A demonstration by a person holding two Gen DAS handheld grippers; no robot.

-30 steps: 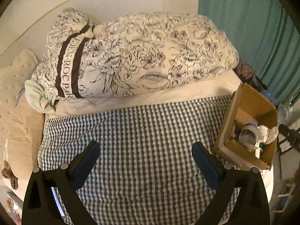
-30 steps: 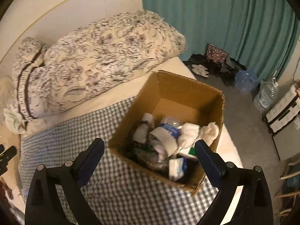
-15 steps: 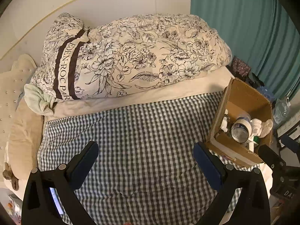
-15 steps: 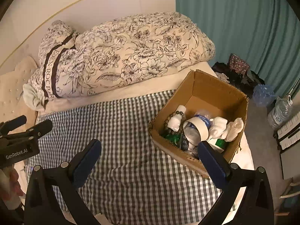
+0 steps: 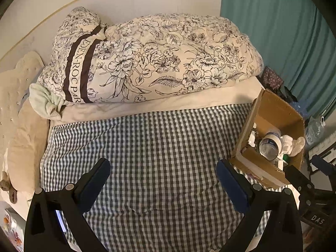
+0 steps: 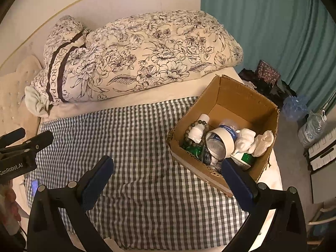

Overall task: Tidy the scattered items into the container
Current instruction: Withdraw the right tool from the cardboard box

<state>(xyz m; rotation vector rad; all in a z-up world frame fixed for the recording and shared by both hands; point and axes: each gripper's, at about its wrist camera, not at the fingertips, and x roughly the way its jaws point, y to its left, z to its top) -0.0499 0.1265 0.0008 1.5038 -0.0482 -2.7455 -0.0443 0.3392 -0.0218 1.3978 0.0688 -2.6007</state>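
Observation:
An open cardboard box (image 6: 241,96) sits at the right edge of the bed; the left wrist view has the box (image 5: 275,109) at far right. Inside lie a roll of tape (image 6: 220,140), a bead bracelet (image 6: 194,127) around a small white bottle (image 6: 199,130), white crumpled items (image 6: 254,140) and green packets (image 6: 194,149). My right gripper (image 6: 167,180) is open and empty above the checked sheet, its right finger just in front of the box. Over the sheet's middle my left gripper (image 5: 162,183) is also open and empty.
A blue-and-white checked sheet (image 5: 157,147) covers the bed. A rolled floral duvet (image 5: 157,58) lies along the far side by the wall. Teal curtains (image 6: 273,21), bags and water bottles (image 6: 313,128) stand on the floor to the right. A beige pillow (image 5: 25,138) is at left.
Both grippers have pulled back and away from the box, which now looks smaller. The right gripper has swung left, so more of the sheet shows. Both stay open.

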